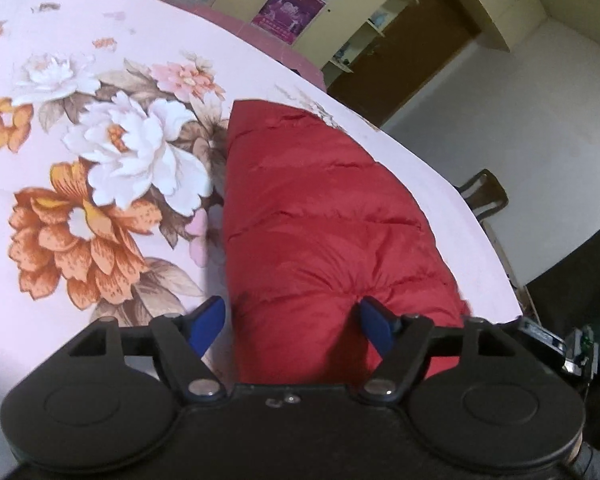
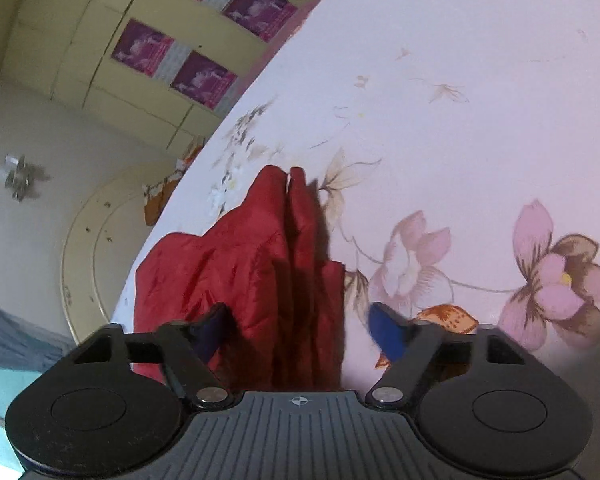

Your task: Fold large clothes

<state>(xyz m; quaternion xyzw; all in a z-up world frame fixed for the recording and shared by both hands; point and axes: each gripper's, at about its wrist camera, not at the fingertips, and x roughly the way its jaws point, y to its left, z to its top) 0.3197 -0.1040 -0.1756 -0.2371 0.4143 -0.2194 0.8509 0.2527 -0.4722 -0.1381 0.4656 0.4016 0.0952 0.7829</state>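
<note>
both my left tongs (image 1: pixel 292 320) and right tongs (image 2: pixel 300 328) gape open, gripping nothing; the red jacket (image 1: pixel 320 208) runs lengthwise straight ahead between each pair on the bed (image 1: pixel 80 40).

Both cams sit behind their hand-held gripper, angled down, close over the bed (image 1: pixel 100 20). Left cam faces along the red jacket (image 1: pixel 320 220) toward the cupboards (image 1: pixel 340 20); right cam shares the jacket, bed, cupboards.

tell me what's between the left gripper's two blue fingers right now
In the left wrist view, the near end of the red padded jacket lies between the open left gripper fingers, on the floral bedsheet. The pads are not pressing on it.
</note>
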